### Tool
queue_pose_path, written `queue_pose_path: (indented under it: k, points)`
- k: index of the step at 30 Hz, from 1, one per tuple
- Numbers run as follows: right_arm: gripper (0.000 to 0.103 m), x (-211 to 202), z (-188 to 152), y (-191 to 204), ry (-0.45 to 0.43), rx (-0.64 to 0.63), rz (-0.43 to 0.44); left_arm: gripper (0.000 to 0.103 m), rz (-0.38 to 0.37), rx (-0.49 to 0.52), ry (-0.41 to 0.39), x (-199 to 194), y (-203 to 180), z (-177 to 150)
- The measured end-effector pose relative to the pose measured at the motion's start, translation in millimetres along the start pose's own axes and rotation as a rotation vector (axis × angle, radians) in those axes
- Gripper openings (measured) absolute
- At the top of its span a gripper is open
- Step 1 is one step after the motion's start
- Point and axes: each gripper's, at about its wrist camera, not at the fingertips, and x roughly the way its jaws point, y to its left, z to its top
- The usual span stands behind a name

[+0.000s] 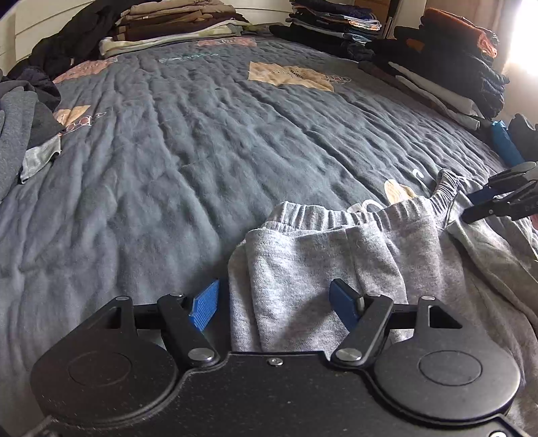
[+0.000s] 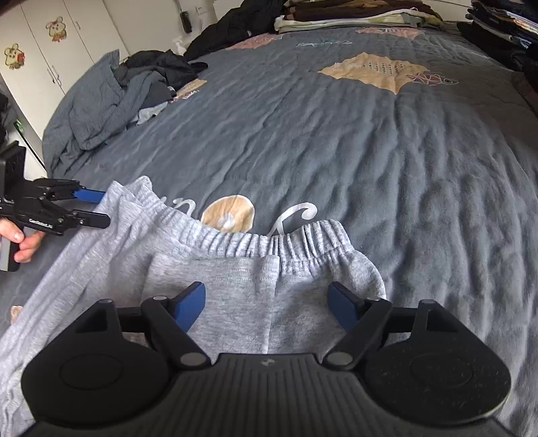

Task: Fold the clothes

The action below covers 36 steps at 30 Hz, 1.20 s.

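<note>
Grey sweatpants point(image 2: 255, 285) lay at the near edge of the bed point(image 1: 201, 151), waistband facing the middle, spread flat so a fold could start, by my reading. The left gripper point(image 1: 274, 302) hovered over one side of them, jaws apart with cloth between them but not pinched. The right gripper point(image 2: 267, 302) stood the same over the other side, nothing clamped. Folded stacks point(image 1: 175, 30) lined the far edge, likely kept there to leave working room.

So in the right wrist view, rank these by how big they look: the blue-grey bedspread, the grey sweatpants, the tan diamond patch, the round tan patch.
1. blue-grey bedspread
2. grey sweatpants, enlarged by nearness
3. tan diamond patch
4. round tan patch, nearer, so its rank against the diamond is unsure
</note>
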Motion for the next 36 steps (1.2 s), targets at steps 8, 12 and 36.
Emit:
queue_pose_path:
  k: [8,12,36]
  points:
    - [0.006,-8.6,4.1,8.9,-0.049,0.017,-0.04,0.07,0.009,0.0,-0.006,1.4,-1.5,-0.5]
    - [0.005,-27.5,11.5,6.6,-0.116,0.043,-0.028,0.07,0.015,0.001,-0.009,-0.1,-2.3,-0.2]
    - [0.061,-19.0,13.3,-33.1,-0.038,0.046,-0.051,0.064,-0.153,-0.04,-0.011,18.1,-3.8,5.8]
